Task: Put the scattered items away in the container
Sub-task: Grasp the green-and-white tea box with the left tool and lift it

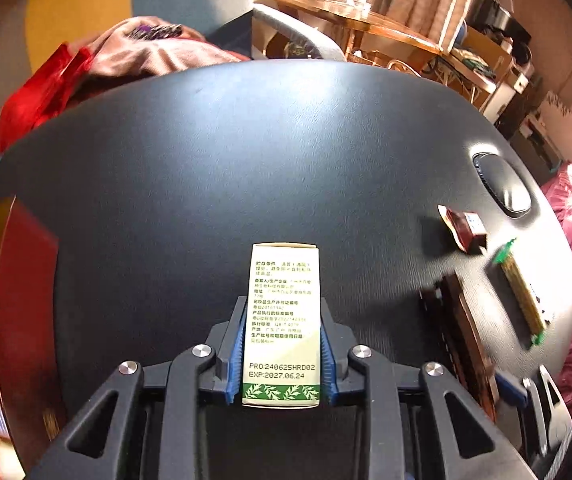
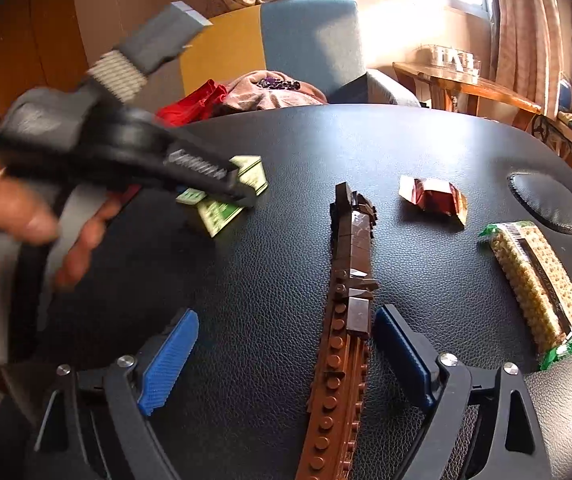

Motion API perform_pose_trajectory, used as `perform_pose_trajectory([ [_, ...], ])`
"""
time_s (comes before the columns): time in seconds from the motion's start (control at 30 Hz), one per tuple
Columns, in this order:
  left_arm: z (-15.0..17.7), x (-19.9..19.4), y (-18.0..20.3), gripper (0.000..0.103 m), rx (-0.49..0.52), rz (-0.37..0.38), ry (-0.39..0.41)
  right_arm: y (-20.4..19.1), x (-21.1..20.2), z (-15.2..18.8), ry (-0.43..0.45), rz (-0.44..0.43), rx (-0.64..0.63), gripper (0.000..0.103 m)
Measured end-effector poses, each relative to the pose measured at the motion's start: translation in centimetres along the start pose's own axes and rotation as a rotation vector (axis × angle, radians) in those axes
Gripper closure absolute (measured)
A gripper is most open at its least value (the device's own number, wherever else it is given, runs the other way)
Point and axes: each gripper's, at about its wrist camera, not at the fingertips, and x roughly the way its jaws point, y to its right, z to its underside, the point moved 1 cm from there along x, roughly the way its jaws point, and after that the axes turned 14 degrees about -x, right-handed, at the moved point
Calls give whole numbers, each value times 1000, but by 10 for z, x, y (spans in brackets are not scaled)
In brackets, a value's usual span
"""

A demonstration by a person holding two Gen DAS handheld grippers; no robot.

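The left gripper (image 1: 281, 354) had its blue pads (image 1: 234, 354) clamped on both sides of a cream-and-green carton (image 1: 283, 312), which stood upright between them above the black leather table (image 1: 213, 168). Printed lines ran down the carton's face (a lot code and an expiry date near its leafy green band). From the right wrist camera the same carton (image 2: 229, 196) showed well out to the left, blurred, with the left gripper's dark body crossing in front of it and a bare hand (image 2: 13, 220) around the handle.

The right gripper (image 2: 286, 354) hung with its fingers spread wide, holding nothing. A long brown brick-built piece (image 2: 346, 320) lay on the table between them, nearer the right-hand pad. Farther off lay a crumpled red-brown wrapper (image 2: 434, 196), and to its right a cracker packet with green ends (image 2: 538, 284), close to a raised oval pad (image 2: 550, 204) in the tabletop.

At the left edge of the left wrist view sat a red and gold shape (image 1: 9, 300), possibly a box, too blurred to tell. Behind the table were a heap of red and pink cloth (image 2: 253, 96) and a blue-and-yellow chair (image 2: 286, 40).
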Motion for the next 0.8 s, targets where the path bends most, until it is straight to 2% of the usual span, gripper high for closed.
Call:
perform_pose_trajectory([
  [0.2,56,-29,-13,70,13,14,10,9,-10,-2,-18,-61,78,10],
  [0.3,78,-42,-18,55,22,69,2,15,-27,7,-27,-88,181,10],
  [0.4,91,-55,-21,53,25,89,-3,20,-45,17,-42,-80,289,11],
  [0.47,97,-61,-27,53,17,99,3,19,-52,20,-58,-51,291,16],
  [0.53,101,-68,-32,51,11,98,17,17,-54,19,-80,-27,274,34],
  [0.7,93,-76,-39,51,-22,110,43,21,-38,-2,-127,27,218,52],
  [0.8,89,-79,-40,51,-15,109,59,24,-21,-18,-168,48,180,54],
])
